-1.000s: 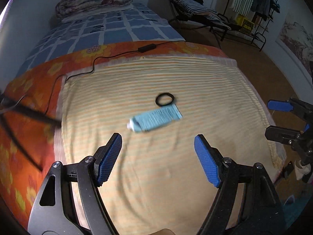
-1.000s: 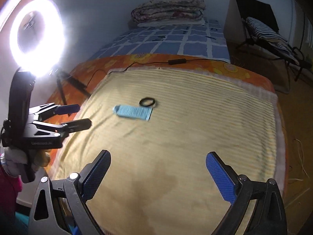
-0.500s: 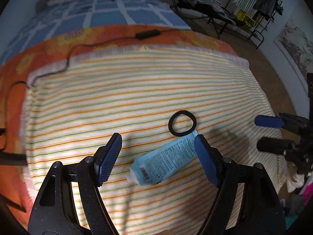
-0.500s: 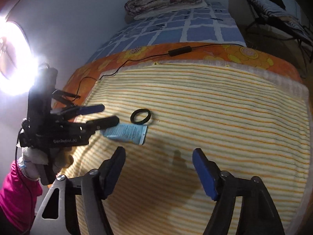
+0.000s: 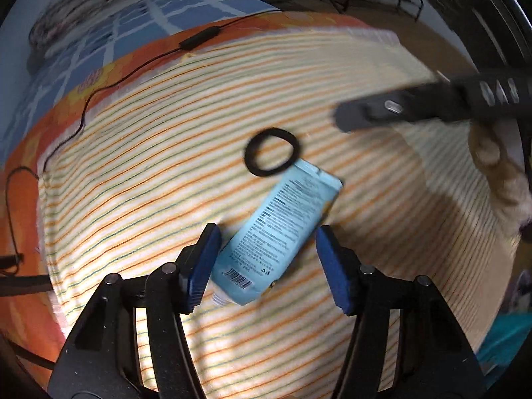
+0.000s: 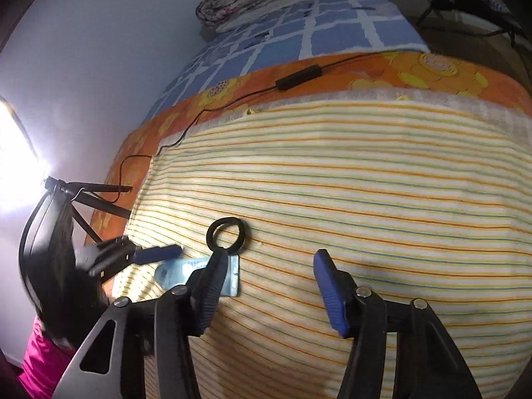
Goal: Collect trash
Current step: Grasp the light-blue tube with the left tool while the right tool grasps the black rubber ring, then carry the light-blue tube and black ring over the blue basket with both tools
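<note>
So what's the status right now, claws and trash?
Left claw closing around blue tube, not yet gripping. Right claw closing, empty, near black ring. Nothing in the way.

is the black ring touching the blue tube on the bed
Touching. In the left wrist view the black ring lies against the top corner of the blue tube, with no blanket stripe showing between them.

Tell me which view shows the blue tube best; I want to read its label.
The left wrist view: the blue tube lies nearly whole between the closing left tongs, printed text and barcode facing up. In the right wrist view the tube is small, blurred, partly hidden behind a finger.
</note>
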Motion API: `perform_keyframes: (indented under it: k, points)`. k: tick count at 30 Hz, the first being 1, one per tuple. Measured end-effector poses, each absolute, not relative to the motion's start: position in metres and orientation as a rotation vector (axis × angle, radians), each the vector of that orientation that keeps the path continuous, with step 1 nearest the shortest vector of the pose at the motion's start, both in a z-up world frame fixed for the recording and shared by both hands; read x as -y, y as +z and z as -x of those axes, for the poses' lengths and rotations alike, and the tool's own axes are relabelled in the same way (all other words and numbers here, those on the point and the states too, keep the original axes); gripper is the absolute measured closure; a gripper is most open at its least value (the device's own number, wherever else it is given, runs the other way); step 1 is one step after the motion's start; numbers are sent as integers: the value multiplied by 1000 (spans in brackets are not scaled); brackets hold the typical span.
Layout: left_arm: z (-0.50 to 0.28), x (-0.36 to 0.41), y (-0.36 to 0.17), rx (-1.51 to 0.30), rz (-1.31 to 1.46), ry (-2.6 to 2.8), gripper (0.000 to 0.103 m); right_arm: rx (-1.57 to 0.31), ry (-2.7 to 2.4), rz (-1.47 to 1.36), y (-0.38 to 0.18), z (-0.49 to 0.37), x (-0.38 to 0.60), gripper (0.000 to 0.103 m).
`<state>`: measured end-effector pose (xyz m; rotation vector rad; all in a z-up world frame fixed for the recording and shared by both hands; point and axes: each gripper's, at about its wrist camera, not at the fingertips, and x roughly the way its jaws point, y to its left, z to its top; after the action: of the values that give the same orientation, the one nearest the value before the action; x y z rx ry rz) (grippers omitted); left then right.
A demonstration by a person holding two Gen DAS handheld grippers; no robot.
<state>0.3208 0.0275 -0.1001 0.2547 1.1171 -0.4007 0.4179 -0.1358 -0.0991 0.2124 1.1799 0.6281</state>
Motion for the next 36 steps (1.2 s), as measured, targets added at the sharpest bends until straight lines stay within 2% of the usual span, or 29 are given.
perform_keyframes:
  k: [2, 6, 7, 10, 13, 20, 22, 24, 26, 36]
  points:
    - [-315, -18, -101, -1103, -321, -388, 49, -1191, 644, -227, -101, -419, 129, 52]
    - [-311, -11, -99, -1108, -307, -389, 81, -1192, 643, -218, -101, -422, 115, 56]
    - [-310, -9, -99, -1103, -318, -384, 86, -1197, 644, -215, -101, -422, 112, 57]
    - [-305, -8, -99, -1091, -343, -384, 87, -1204, 640, -188, -101, -423, 103, 60]
    - [-300, -14, -98, -1106, -309, -391, 94, -1204, 630, -164, -101, -423, 97, 62]
    - [-282, -42, -94, -1120, -231, -358, 96, -1216, 607, -137, -113, -427, 85, 67]
    - [-278, -50, -93, -1118, -212, -338, 97, -1182, 585, -69, -113, -423, 77, 72]
    - [-276, -55, -93, -1116, -193, -327, 97, -1161, 559, -9, -112, -421, 71, 92]
    - [-275, -57, -92, -1112, -186, -313, 97, -1158, 555, -6, -112, -420, 71, 101]
    - [-246, -60, -76, -1095, -140, -291, 98, -1123, 563, -76, -84, -392, 95, 102]
